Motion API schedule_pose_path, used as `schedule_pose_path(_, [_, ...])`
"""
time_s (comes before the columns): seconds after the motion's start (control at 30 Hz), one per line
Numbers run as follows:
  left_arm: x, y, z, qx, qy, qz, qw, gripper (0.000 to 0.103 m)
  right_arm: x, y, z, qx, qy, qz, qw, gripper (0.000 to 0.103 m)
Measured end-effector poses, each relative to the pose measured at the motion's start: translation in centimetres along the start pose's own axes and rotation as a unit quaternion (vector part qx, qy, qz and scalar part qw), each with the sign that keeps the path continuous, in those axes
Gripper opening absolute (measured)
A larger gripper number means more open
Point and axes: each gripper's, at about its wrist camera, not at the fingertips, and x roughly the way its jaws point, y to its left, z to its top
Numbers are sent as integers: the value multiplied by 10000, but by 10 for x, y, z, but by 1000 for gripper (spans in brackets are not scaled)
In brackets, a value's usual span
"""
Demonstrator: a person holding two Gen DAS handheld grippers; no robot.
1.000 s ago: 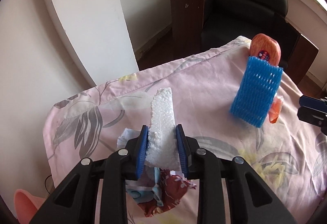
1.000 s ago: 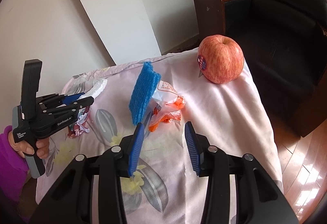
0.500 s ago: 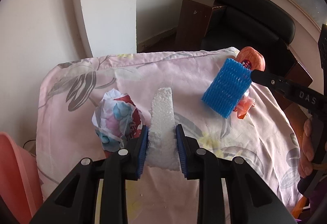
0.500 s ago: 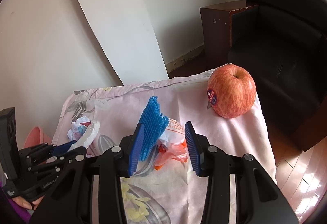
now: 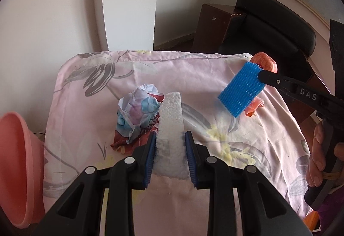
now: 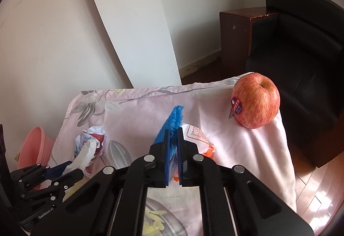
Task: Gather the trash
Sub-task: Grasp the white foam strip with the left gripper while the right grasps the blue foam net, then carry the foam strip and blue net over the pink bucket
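Observation:
My left gripper (image 5: 169, 134) is shut on a white foam strip (image 5: 171, 115), held a little above the pink flowered tablecloth (image 5: 215, 68). A crumpled printed paper (image 5: 137, 109) lies just left of the strip. My right gripper (image 6: 173, 131) is shut on a blue foam fruit net (image 6: 175, 119), which stands on edge between its pads. In the left wrist view the blue net (image 5: 240, 88) hangs from the right gripper (image 5: 261, 73). An orange and white wrapper (image 6: 195, 134) lies beside the net.
A red apple (image 6: 255, 102) with a sticker sits at the table's far right corner. A pink bin (image 5: 15, 160) stands on the floor left of the table. A black armchair (image 6: 301, 42) and a brown cabinet (image 6: 234, 38) stand behind. A hand (image 5: 318, 162) holds the right gripper.
The right gripper moved forward over the blue net and closed on it. The left gripper, with the foam strip, pulled back and rolled; the crumpled paper and pink bin came into view.

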Motion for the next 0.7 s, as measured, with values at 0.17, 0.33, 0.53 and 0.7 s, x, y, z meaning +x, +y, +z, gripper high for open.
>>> schedule_pose_path(0.17, [-13,2,-6,-74,-93,63,9999,27,-24,12,-4,-71,-180,156,9997,6])
schedule_pose_path(0.33, [-31,12,-12,-227,-283,183,9992,27,-46,26,-5,-137,-400,289,9987,6])
schedule_pose_path(0.53, [-54,36,-19,-486,-528,456,9964,26,-62,46,-1,-295,-549,474,9969,6])
schedule_pose_path(0.7, [-67,61,-27,-756,-631,690,9927,26,-64,79,-1,-557,-554,690,9945,6])
